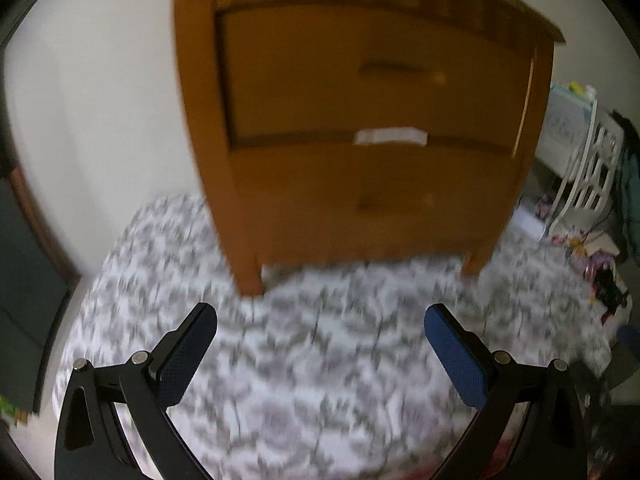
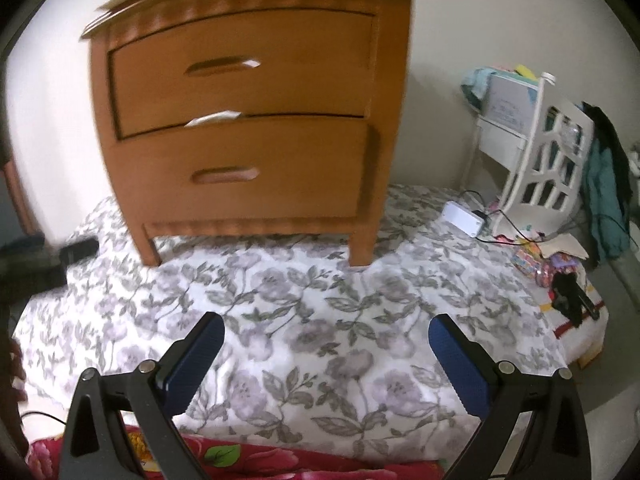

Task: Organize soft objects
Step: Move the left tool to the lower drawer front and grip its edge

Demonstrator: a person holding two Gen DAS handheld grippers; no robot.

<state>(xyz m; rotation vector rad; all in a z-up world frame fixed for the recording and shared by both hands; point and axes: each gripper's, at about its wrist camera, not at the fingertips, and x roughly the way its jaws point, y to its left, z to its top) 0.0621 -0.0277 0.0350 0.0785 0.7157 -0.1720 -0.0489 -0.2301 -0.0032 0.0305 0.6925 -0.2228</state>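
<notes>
Floral sheet (image 2: 312, 320) spread flat over the bed, its far edge at the wooden nightstand (image 2: 256, 112); red floral blanket (image 2: 248, 460) along its near edge. My left gripper (image 1: 320, 320) and right gripper (image 2: 326, 328) both spread wide, empty, above the sheet.

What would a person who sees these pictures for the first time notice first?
The eye goes first to the wooden nightstand with two drawers, standing against the wall at the top centre, with a white scrap sticking out between the drawers. Below it spreads a floral sheet, over which the right gripper and the left gripper are both open. At the right stands a white chair.
</notes>
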